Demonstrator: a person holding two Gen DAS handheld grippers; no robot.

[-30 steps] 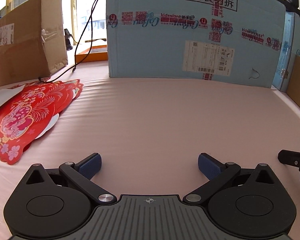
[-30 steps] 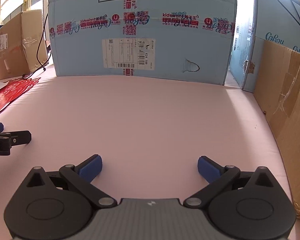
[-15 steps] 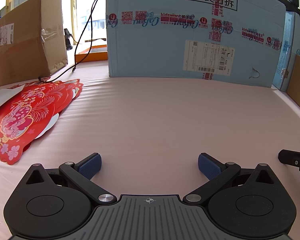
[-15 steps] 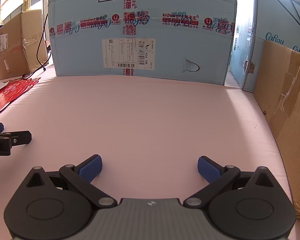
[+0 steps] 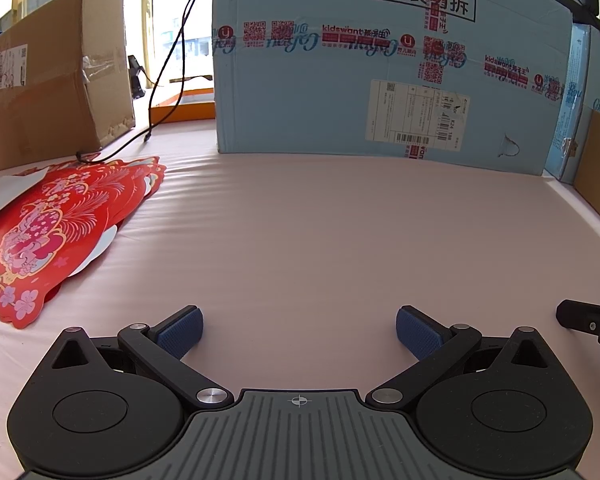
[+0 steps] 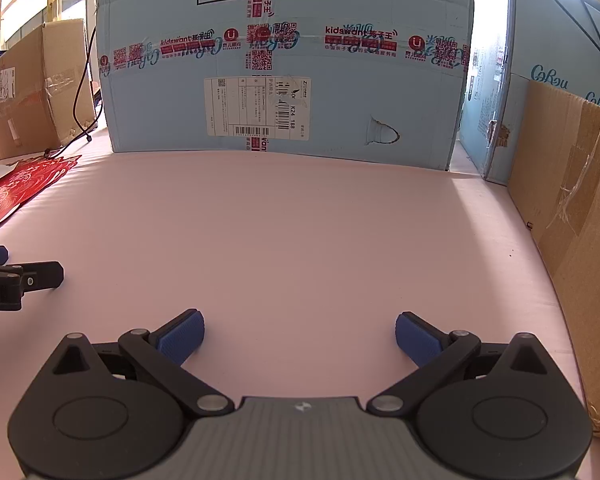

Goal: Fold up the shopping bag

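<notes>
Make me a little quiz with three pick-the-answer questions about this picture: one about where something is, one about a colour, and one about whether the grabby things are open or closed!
1. Where do the red bags lie on the pink table?
A. Far left side
B. Right edge
C. On top of the blue box

2. What colour are the pads on the right gripper?
A. Yellow
B. Blue
C. Green

3. How does the left gripper stand?
A. Shut on a bag
B. Shut on nothing
C. Open, holding nothing

Answers:
1. A, since the left wrist view shows the red flowered bags by the brown box at the left.
2. B, since both pads show blue against the black arms.
3. C, since its jaws stand wide apart with only bare pink table between them.
</notes>
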